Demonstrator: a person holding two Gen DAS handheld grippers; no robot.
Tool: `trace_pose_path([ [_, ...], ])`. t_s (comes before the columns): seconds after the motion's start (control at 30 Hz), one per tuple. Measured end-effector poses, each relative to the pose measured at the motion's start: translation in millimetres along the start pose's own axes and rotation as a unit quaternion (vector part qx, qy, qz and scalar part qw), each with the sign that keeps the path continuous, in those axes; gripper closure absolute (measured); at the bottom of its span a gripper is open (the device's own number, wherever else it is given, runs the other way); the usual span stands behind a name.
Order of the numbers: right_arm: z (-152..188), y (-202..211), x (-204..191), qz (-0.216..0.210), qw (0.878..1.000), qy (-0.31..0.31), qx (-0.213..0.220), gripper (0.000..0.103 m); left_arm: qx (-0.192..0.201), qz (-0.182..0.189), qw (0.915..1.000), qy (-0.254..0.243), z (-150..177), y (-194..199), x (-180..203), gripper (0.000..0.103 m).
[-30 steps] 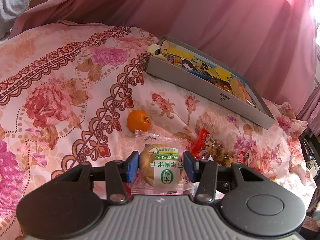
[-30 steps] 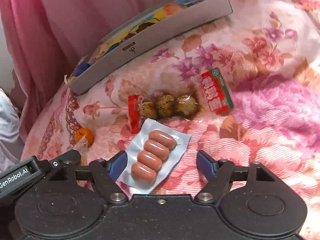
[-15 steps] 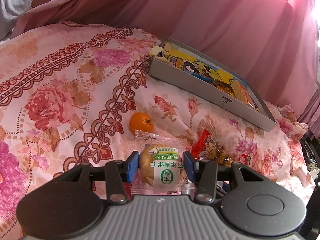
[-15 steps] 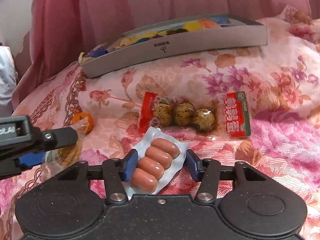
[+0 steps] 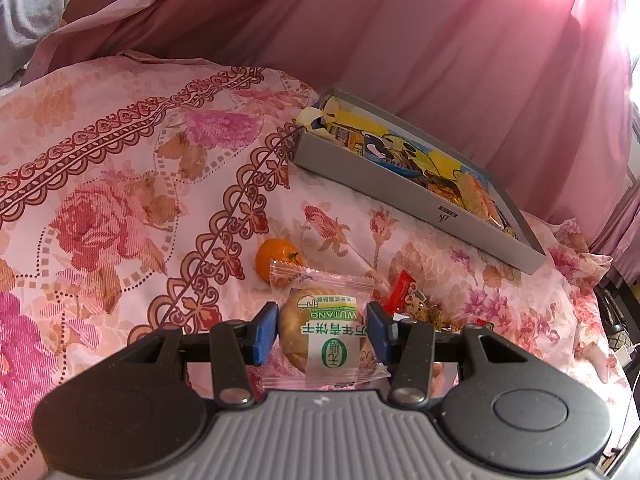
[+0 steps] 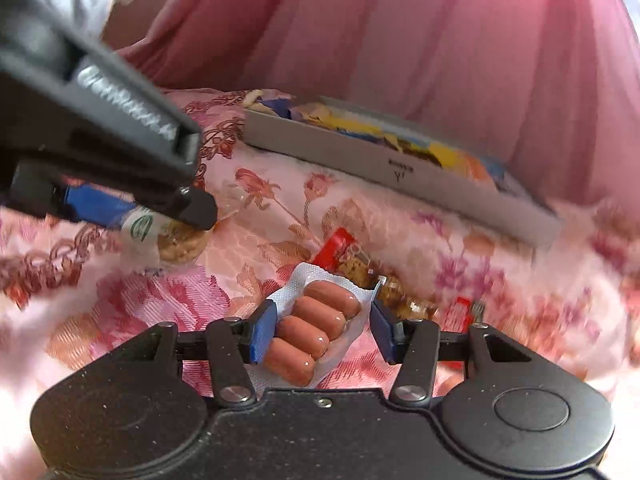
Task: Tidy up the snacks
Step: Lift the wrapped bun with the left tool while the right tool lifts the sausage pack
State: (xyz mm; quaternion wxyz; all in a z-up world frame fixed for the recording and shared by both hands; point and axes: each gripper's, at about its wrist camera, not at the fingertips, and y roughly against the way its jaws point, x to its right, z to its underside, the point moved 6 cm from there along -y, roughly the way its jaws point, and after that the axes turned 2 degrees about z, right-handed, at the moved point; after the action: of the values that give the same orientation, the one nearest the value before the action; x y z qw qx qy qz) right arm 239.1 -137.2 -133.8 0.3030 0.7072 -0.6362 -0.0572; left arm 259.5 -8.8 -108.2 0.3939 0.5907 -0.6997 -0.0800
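Both pairs of jaws are clamped on snacks. Left gripper (image 5: pixel 322 330): blue pads pressed against a wrapped biscuit (image 5: pixel 326 334) with a green label, held above the flowered bedspread (image 5: pixel 112 208). Right gripper (image 6: pixel 322 330): pads closed on a clear pack of four small sausages (image 6: pixel 316 328), likewise lifted off the cloth. On the bedspread just beyond lie a small orange (image 5: pixel 276 258) and a red-edged packet of speckled eggs (image 5: pixel 420 306). Farther back sits a shallow grey box (image 5: pixel 420 196), open-topped and filled with colourful packets, before a pink curtain (image 5: pixel 400 40).
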Motion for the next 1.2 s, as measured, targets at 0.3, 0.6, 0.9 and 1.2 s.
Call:
trace_pose_path([
  [0.3,-2,3,-9,0.019,0.997,0.071,0.03,0.05,0.008,0.0,1.0,-0.004,-3,1,0,0.052],
  [0.6,-5,8,-9,0.032,0.994,0.097,0.048,0.05,0.008,0.0,1.0,-0.004,-3,1,0,0.052],
  [0.9,-7,15,-10,0.047,0.99,0.115,0.07,0.05,0.012,0.002,0.9999,-0.008,-4,2,1,0.052],
  [1.2,-15,17,0,0.066,0.988,0.109,0.089,0.049,0.026,0.008,0.9994,-0.02,-15,1,9,0.052],
])
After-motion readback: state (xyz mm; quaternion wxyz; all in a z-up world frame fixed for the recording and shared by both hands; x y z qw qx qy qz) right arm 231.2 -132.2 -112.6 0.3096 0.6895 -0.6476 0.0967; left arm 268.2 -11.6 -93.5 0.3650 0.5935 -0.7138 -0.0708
